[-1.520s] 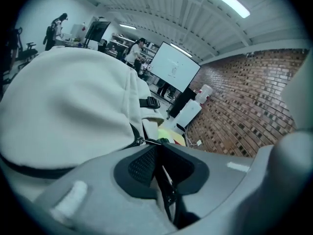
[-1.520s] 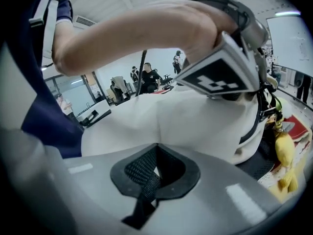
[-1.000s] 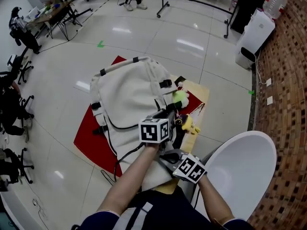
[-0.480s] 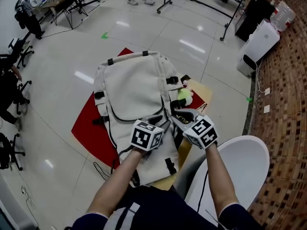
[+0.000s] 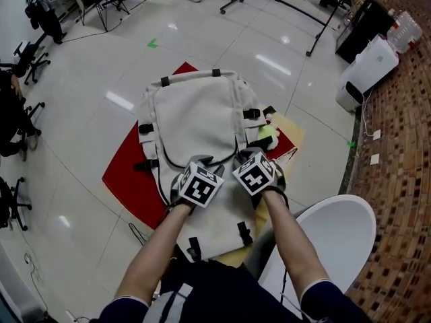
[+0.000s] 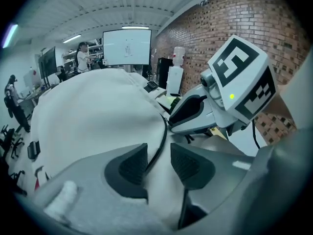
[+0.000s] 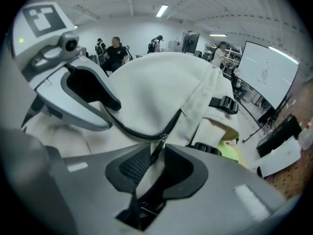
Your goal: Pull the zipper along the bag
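So the big cream backpack is lying flat on a red mat, top end pointing away from the person. Both grippers are down on its near half, just beside each other.

What matters is the dark zipper track. It curves across the front of the bag, runs from under the left gripper over to the right gripper, then bends away up the bag.

The left gripper's jaws have just been opening and stand wide, straddling the track with cream fabric bulging between the pads. It isn't pinching anything, as far as I can see.

The right one is the nearer to the zipper pull. The tab hangs from the slider straight down into its gap, against the left-hand pad. There's a narrow gap between the pads, not clamped yet.

My guess is the right gripper closes on the tab and drags it along the track's line. Can't tell which direction counts as "along".
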